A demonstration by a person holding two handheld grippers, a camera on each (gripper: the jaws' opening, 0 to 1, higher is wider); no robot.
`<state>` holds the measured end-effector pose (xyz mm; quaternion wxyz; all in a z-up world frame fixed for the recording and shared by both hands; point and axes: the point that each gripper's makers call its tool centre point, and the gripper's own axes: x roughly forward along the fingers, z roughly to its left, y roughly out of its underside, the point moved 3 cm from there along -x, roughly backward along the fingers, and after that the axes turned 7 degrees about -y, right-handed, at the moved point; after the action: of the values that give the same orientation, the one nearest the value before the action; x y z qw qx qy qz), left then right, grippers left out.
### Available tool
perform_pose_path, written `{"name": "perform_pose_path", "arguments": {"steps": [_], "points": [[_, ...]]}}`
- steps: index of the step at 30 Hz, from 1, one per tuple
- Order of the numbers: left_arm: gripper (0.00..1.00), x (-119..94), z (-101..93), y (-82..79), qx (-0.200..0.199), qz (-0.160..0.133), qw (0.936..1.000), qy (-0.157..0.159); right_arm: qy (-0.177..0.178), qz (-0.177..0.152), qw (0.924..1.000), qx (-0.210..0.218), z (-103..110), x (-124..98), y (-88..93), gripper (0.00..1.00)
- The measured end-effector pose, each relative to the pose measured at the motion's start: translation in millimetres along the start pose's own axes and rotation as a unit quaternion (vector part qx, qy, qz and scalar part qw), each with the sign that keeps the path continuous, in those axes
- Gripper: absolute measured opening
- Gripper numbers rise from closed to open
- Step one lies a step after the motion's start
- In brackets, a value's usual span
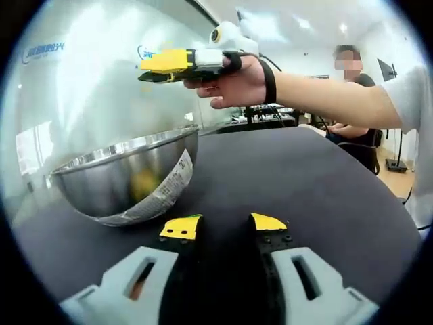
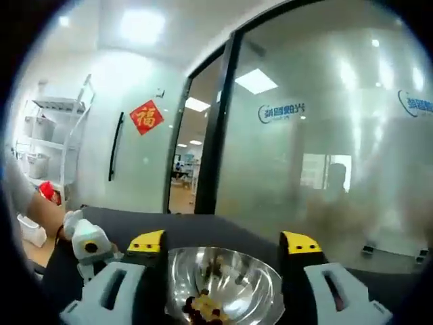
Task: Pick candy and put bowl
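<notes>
**Right gripper waits over the bowl of candy**

The shiny metal bowl sits on the dark table. In the right gripper view, small candies lie at the bottom of the bowl. Some look dark and some yellow.

The right gripper is held in a hand above the bowl. Its own view shows its jaws apart, one on each side of the bowl, with nothing between them.

The left gripper is low, near the bowl and just above the table. Its jaws are apart and hold nothing.

The candies are probably light, small and hard. They may slip, so pinch one gently across its middle. The bowl looks smooth and could slide if bumped.
</notes>
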<state>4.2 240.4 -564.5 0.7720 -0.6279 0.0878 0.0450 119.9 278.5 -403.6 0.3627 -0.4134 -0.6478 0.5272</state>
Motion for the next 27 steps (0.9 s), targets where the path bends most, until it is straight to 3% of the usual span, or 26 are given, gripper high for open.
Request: {"name": "perform_pose_path", "arguments": {"steps": [2,3,6,11,12,13,15,17,19,21,22,24,26,27], "points": [[0.2,-0.1,0.9,0.3,0.0,0.0,1.0,0.0,-0.001,0.0,1.0,0.008,0.4,-1.5,-0.3,0.35],[0.2,0.0,1.5,0.4,0.0,0.0,1.0,0.0,-0.001,-0.001,0.9999,0.01,0.7,-1.5,-0.3,0.29],[0.2,-0.3,1.5,0.4,-0.001,0.0,1.0,0.0,0.0,-0.005,1.0,0.006,3.3,-2.6,-2.5,0.34],[0.21,-0.2,2.1,0.5,-0.001,-0.001,1.0,-0.001,0.002,-0.005,1.0,0.001,3.3,-16.9,3.4,0.33],[0.21,-0.3,2.0,0.4,-0.001,-0.002,1.0,-0.001,0.01,-0.009,0.9998,0.011,1.7,-24.5,6.9,0.33],[0.21,-0.3,2.1,0.6,-0.002,-0.001,1.0,-0.003,0.044,-0.012,0.9986,0.027,-3.2,-39.2,14.0,0.31],[0.2,-0.5,1.6,0.7,-0.003,0.0,1.0,-0.004,0.118,-0.029,0.9908,0.059,-13.3,-70.0,31.0,0.25],[0.2,-1.6,0.4,0.1,0.003,-0.003,1.0,-0.007,0.161,-0.03,0.9833,0.08,-18.6,-95.7,57.6,0.24],[0.19,-2.3,-0.9,-0.4,0.012,-0.007,0.9999,-0.009,0.202,0.042,0.9737,0.096,-26.9,-123.1,107.1,0.19],[0.19,-1.7,-0.5,-0.7,0.015,-0.008,0.9998,-0.009,0.237,0.108,0.9543,0.148,-33.0,-145.7,151.7,0.11],[0.19,-1.6,-0.4,-0.7,0.016,-0.008,0.9998,-0.009,0.243,0.138,0.9437,0.176,-30.0,-152.8,159.4,0.09],[0.19,-1.7,-3.4,-1.5,0.019,-0.009,0.9997,-0.009,0.243,0.051,0.9494,0.192,-36.8,-146.7,136.2,0.09],[0.19,-2.8,-5.6,-1.8,0.018,-0.008,0.9998,-0.011,0.239,0.06,0.9489,0.197,-28.7,-145.3,137.3,0.09],[0.19,-3.4,-5.9,-1.3,0.015,-0.006,0.9998,-0.011,0.258,0.076,0.9451,0.185,-29.0,-147.7,141.3,0.09]]}}
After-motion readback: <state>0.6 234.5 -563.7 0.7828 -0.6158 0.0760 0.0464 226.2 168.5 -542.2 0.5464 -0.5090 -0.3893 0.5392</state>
